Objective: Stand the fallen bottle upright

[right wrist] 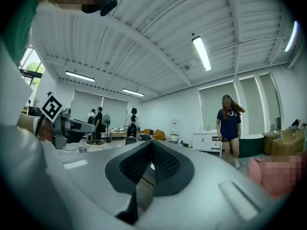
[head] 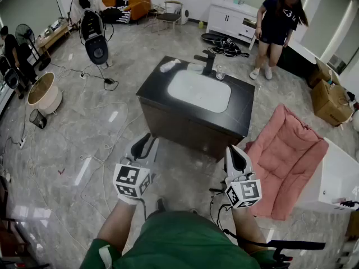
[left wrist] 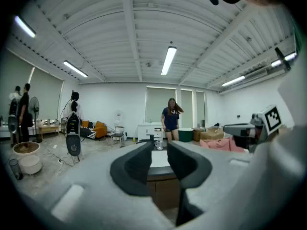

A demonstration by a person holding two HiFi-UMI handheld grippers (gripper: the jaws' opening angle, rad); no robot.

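Observation:
In the head view a pale bottle (head: 168, 65) lies on its side at the far left corner of a black vanity counter (head: 244, 102) with a white basin (head: 199, 91). A black tap (head: 208, 62) and a clear glass (head: 220, 72) stand behind the basin. My left gripper (head: 147, 143) and right gripper (head: 235, 156) hover side by side in front of the vanity, well short of the bottle. Both are shut and hold nothing. The left gripper (left wrist: 159, 145) and the right gripper (right wrist: 151, 143) look level across the room, toward the counter.
A person (head: 276, 27) stands behind the vanity on the right. A pink cushion (head: 286, 156) lies on the floor to its right, beside a white cabinet (head: 336, 178) and cardboard boxes (head: 331, 97). Cables (head: 101, 150) trail over the floor at left, near a round basket (head: 44, 93).

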